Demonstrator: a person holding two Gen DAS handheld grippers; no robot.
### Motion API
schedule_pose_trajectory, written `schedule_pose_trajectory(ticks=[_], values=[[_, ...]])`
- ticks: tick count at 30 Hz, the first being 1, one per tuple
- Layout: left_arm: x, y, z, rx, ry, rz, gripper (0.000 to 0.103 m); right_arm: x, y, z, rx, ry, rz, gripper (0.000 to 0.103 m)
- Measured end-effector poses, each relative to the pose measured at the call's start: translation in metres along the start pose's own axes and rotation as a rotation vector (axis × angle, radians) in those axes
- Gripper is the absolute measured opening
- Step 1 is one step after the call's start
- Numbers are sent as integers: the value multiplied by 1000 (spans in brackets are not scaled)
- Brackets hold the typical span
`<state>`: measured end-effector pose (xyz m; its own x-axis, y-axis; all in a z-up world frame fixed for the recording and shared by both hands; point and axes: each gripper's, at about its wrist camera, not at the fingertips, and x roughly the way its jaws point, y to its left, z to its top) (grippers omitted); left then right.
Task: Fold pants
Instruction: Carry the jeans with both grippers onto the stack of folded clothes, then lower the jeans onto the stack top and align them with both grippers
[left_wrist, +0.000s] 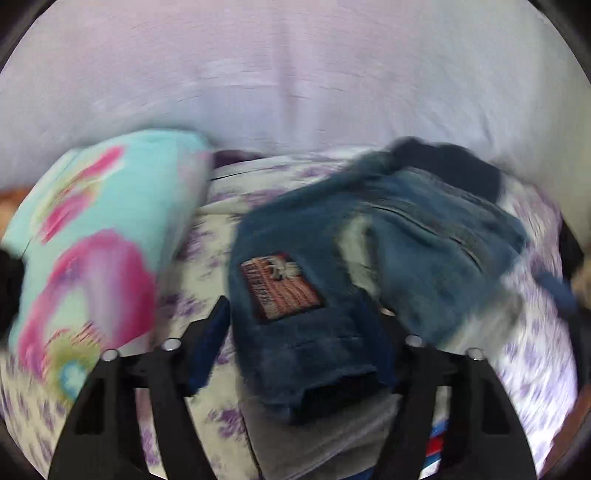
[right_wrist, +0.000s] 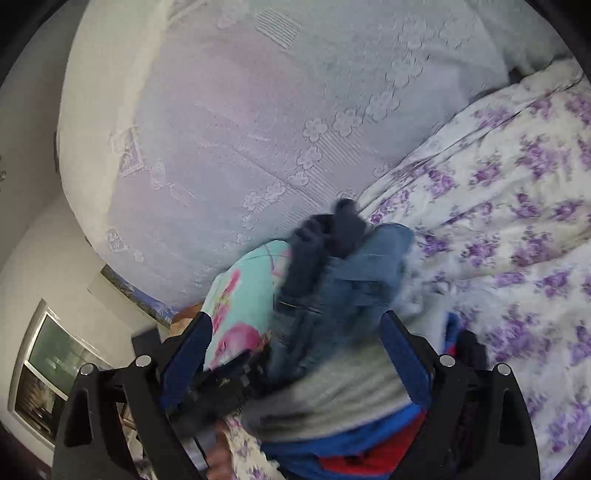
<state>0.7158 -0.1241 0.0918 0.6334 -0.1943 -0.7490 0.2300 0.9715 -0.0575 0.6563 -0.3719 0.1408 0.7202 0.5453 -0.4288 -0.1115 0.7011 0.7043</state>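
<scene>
Blue jeans (left_wrist: 369, 258) with a red woven patch (left_wrist: 280, 288) lie bunched and partly folded on a bed, blurred by motion. My left gripper (left_wrist: 303, 310) straddles their near end. Its left pad (left_wrist: 210, 343) stands just beside the denim edge, and denim covers the right finger. In the right wrist view the same jeans (right_wrist: 351, 288) sit ahead of my right gripper (right_wrist: 295, 317). That gripper's jaws stand wide, and the left gripper's black body (right_wrist: 221, 380) lies between them, so the left pad (right_wrist: 188, 354) touches no cloth.
A grey folded garment (left_wrist: 332, 435) and a blue-and-red one (right_wrist: 351, 454) lie stacked under the jeans. A turquoise pillow with pink flowers (left_wrist: 103, 229) lies at the left. A dark navy garment (right_wrist: 332, 229) sits behind the jeans. The purple-flowered sheet (right_wrist: 498, 221) spreads to the right; a pale embossed cover (right_wrist: 258, 147) rises behind.
</scene>
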Motion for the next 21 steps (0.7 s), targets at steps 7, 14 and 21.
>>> schedule_pose_trajectory(ticks=[7, 14, 21], values=[[-10, -8, -11, 58, -48, -12, 64, 23, 0, 1, -103, -18, -116, 92], [-17, -8, -12, 60, -71, -15, 64, 13, -9, 8, -116, -41, -248, 100], [-17, -8, -16, 63, -84, -18, 64, 49, -46, 20, 118, 123, -84, 100]])
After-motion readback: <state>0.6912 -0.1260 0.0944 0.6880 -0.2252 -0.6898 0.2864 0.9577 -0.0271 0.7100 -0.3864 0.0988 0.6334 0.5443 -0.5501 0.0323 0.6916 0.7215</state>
